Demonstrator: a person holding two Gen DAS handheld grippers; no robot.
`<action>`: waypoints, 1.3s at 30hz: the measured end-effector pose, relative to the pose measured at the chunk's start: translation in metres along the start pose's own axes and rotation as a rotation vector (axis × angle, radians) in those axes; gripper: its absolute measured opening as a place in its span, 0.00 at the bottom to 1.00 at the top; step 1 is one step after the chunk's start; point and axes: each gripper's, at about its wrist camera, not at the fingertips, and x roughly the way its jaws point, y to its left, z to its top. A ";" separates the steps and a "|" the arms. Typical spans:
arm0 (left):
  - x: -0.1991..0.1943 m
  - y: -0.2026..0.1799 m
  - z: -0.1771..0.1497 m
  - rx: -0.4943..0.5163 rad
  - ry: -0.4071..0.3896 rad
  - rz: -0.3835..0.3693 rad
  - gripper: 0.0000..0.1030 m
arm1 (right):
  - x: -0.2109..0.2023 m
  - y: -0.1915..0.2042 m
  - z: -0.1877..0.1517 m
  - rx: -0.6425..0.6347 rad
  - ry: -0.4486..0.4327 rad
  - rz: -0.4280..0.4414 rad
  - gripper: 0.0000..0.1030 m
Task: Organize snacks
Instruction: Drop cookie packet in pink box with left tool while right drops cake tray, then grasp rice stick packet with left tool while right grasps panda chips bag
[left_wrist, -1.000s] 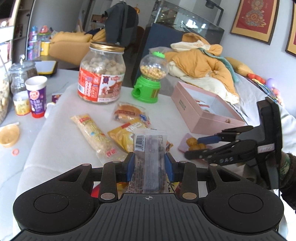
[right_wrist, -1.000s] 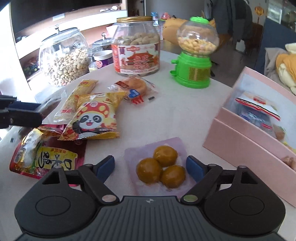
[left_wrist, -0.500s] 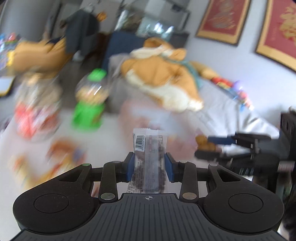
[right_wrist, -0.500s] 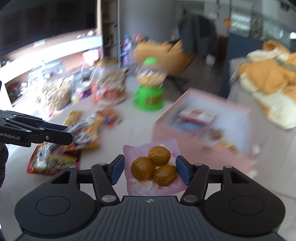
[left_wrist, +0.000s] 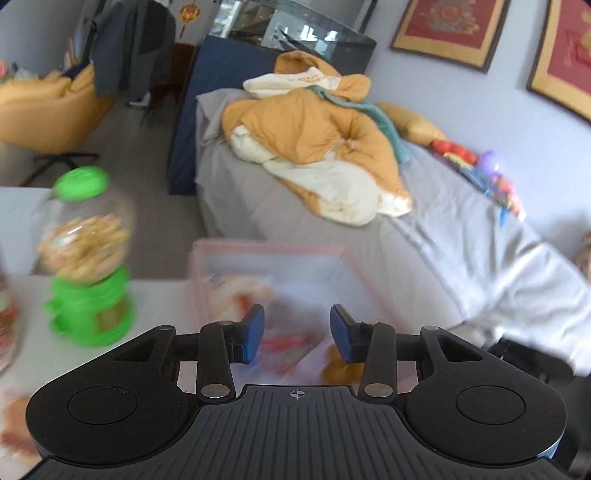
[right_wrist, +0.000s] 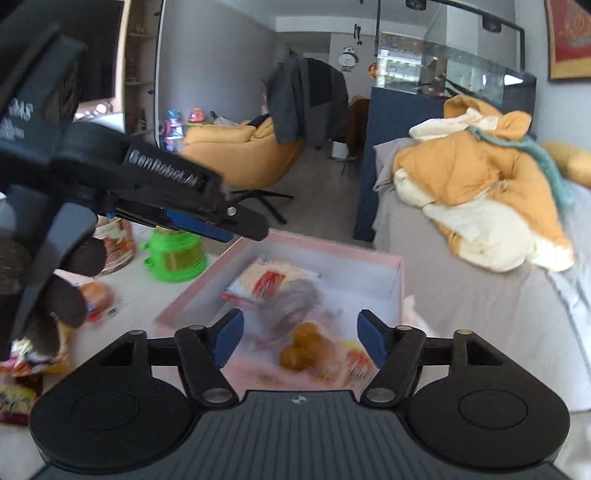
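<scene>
Both packets released since the earlier frames | left gripper (left_wrist: 297, 334): jaws just opened, nothing between | right gripper (right_wrist: 301, 341): jaws just widened, empty | pink box (right_wrist: 400, 275) just ahead below both; bun packet (right_wrist: 304, 347) blurred inside | risk: withdrawing arms may collide, left gripper crosses close above right.

walls: pale grey, 2 red framed pictures (left_wrist: 452, 31) | bed (left_wrist: 424, 236): grey sheet, orange-cream quilt (left_wrist: 314, 147) | orange armchair (right_wrist: 236, 151) | glass tank (right_wrist: 443, 55) | grey floor | daylight
</scene>
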 end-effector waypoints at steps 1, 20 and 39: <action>-0.010 0.007 -0.010 0.008 0.002 0.018 0.43 | -0.001 -0.001 -0.004 0.005 0.010 -0.002 0.75; -0.203 0.120 -0.186 -0.288 -0.024 0.328 0.41 | -0.020 0.214 -0.051 -0.069 0.197 0.376 0.75; -0.150 0.148 -0.128 -0.372 -0.041 0.481 0.36 | -0.008 0.192 -0.013 -0.067 0.154 0.263 0.75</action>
